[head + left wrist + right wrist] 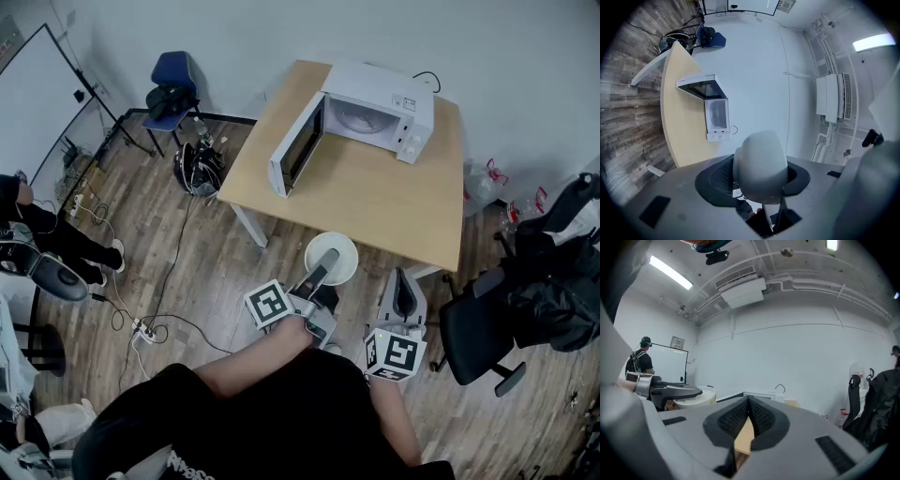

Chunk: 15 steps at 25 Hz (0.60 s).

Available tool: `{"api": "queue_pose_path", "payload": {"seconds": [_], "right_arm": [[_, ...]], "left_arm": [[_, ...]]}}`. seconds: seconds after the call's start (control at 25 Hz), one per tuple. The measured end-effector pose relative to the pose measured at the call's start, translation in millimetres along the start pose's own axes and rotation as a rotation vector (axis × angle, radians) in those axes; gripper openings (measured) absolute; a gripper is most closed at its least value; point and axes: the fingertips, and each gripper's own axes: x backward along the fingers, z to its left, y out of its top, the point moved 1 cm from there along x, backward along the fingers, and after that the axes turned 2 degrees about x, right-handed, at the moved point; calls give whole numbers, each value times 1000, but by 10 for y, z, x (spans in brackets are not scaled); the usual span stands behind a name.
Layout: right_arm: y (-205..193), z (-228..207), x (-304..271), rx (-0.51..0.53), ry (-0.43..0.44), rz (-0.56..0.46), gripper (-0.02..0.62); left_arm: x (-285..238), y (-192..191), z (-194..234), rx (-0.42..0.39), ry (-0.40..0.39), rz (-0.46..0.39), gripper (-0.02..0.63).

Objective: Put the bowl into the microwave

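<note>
Wooden table (375, 202) on a plank floor (225, 272). Holds a white microwave (384, 112) toward the far edge, door (298, 145) swung open. Behind the microwave, a black cord (427, 79). On the floor left of the microwave, a blue chair (176, 67).

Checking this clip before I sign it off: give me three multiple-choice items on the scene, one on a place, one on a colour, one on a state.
1. Where is the microwave? A. floor B. table C. chair
2. What colour is the bowl? A. white B. red C. black
3. The microwave's door is: A. shut B. missing C. open
Answers: 1 B, it stands on the wooden top; 2 A, its rim and inside look white; 3 C, the door is swung out, showing the cavity.
</note>
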Motion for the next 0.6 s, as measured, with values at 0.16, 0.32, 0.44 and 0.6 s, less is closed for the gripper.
{"api": "queue_pose_path", "payload": {"seconds": [0.16, 0.32, 0.44, 0.6], "right_arm": [[-19, 35, 43, 2, -1, 7, 60], [-36, 1, 87, -26, 1, -10, 60], [-67, -28, 142, -42, 18, -16, 60], [-177, -86, 154, -27, 43, 0, 60]], "left_arm": [[57, 4, -20, -42, 21, 6, 209], [89, 2, 48, -19, 37, -11, 210], [106, -29, 85, -9, 36, -24, 209], [91, -99, 116, -7, 23, -40, 210]]}}
